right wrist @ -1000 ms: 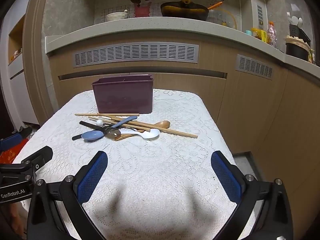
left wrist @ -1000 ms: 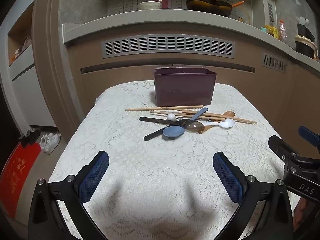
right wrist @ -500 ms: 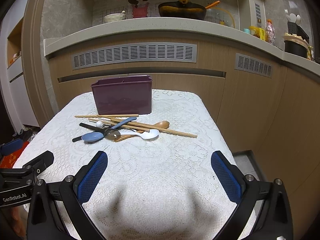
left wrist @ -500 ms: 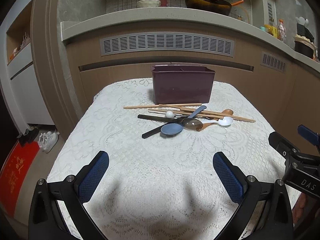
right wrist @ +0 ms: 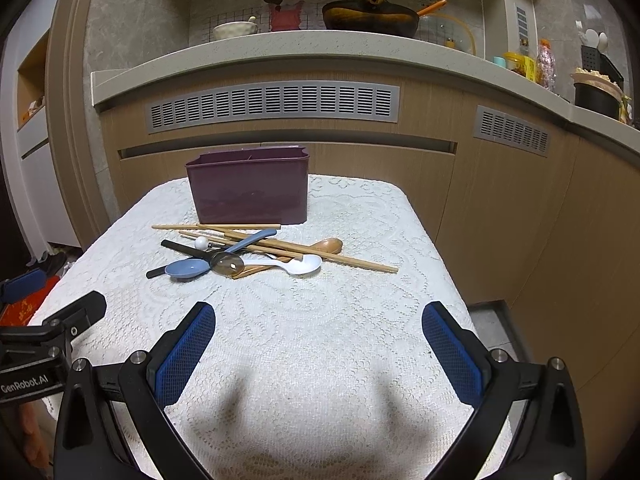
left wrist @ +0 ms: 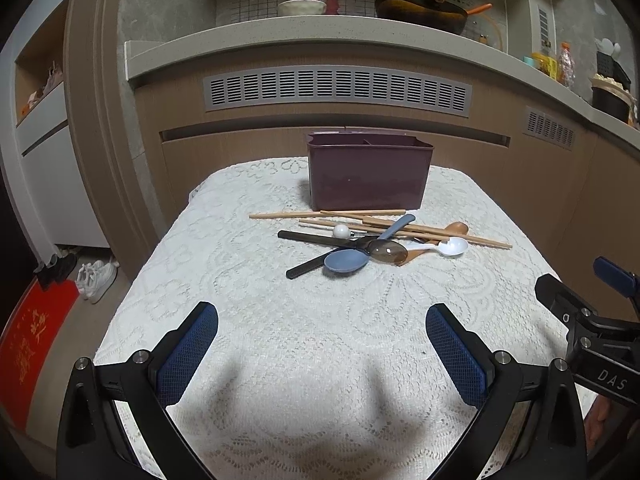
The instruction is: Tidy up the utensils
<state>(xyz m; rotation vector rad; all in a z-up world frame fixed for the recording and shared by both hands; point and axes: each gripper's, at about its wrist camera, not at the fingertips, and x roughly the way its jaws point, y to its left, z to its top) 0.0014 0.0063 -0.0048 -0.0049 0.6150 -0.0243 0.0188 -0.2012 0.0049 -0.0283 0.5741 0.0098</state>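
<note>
A dark purple utensil holder (left wrist: pixel 368 174) (right wrist: pixel 249 188) stands at the far side of the lace-covered table (left wrist: pixel 320 360) (right wrist: pixel 320 360). In front of it lies a heap of utensils: wooden chopsticks (left wrist: pixel 320 214) (right wrist: pixel 360 262), a blue spoon (left wrist: pixel 346 260) (right wrist: pixel 188 269), a white spoon (left wrist: pixel 452 246) (right wrist: pixel 306 264), a wooden spoon (left wrist: pixel 456 227) (right wrist: pixel 330 245), a smoky clear spoon (left wrist: pixel 387 251) (right wrist: pixel 227 263) and black chopsticks (left wrist: pixel 308 236) (right wrist: pixel 180 247). My left gripper (left wrist: pixel 322 354) and right gripper (right wrist: pixel 318 354) hover open over the near part of the table, well short of the heap, holding nothing.
A kitchen counter (left wrist: pixel 320 36) with a pan (left wrist: pixel 420 8) and bowl (left wrist: pixel 302 7) runs behind the table. Shoes (left wrist: pixel 96 278) and a red mat (left wrist: pixel 32 344) lie on the floor to the left. The right gripper's body (left wrist: pixel 592 336) shows at the left view's right edge.
Both grippers have drifted slightly back and up, so the holder and utensils sit a little lower and farther in view. Jaws remain open; nothing was touched.
</note>
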